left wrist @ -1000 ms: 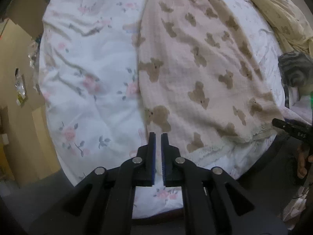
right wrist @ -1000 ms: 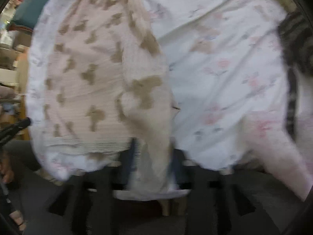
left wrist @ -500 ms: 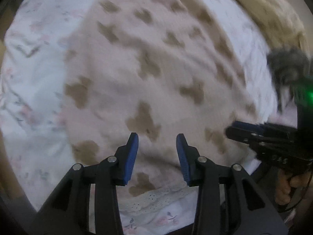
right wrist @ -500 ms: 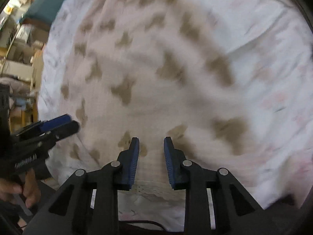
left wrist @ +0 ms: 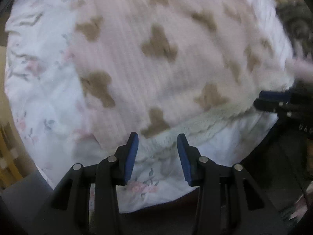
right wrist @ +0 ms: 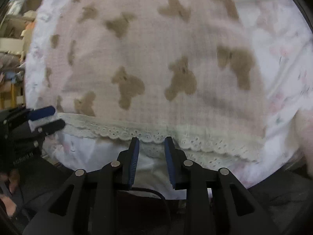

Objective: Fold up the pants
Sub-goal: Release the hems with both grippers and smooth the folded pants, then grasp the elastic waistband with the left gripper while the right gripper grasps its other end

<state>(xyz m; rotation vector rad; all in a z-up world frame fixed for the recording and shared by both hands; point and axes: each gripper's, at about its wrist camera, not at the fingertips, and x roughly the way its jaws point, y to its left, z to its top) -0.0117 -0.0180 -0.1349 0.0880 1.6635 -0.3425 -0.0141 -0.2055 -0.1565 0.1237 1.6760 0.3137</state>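
The pink pants with brown bear prints [left wrist: 156, 62] lie flat on a white floral bedsheet [left wrist: 43, 90]. Their white lace hem [right wrist: 156, 133] runs along the near edge. My left gripper [left wrist: 157, 137] is open and empty, its tips at the left end of the hem. My right gripper [right wrist: 151, 140] is open and empty, its tips just at the lace hem near its middle. The left gripper also shows in the right wrist view [right wrist: 47, 117] at the hem's left end. The right gripper shows in the left wrist view [left wrist: 273, 98] at the hem's right side.
The bed's near edge [right wrist: 148, 184] drops to a dark floor below both grippers. A grey striped thing [left wrist: 297, 23] lies at the far right of the bed. Furniture and clutter [right wrist: 13, 39] stand to the left.
A second ago the left gripper was shut and the right held pants fabric. Both have opened and released the cloth. Both have moved down and closer to the lace hem.
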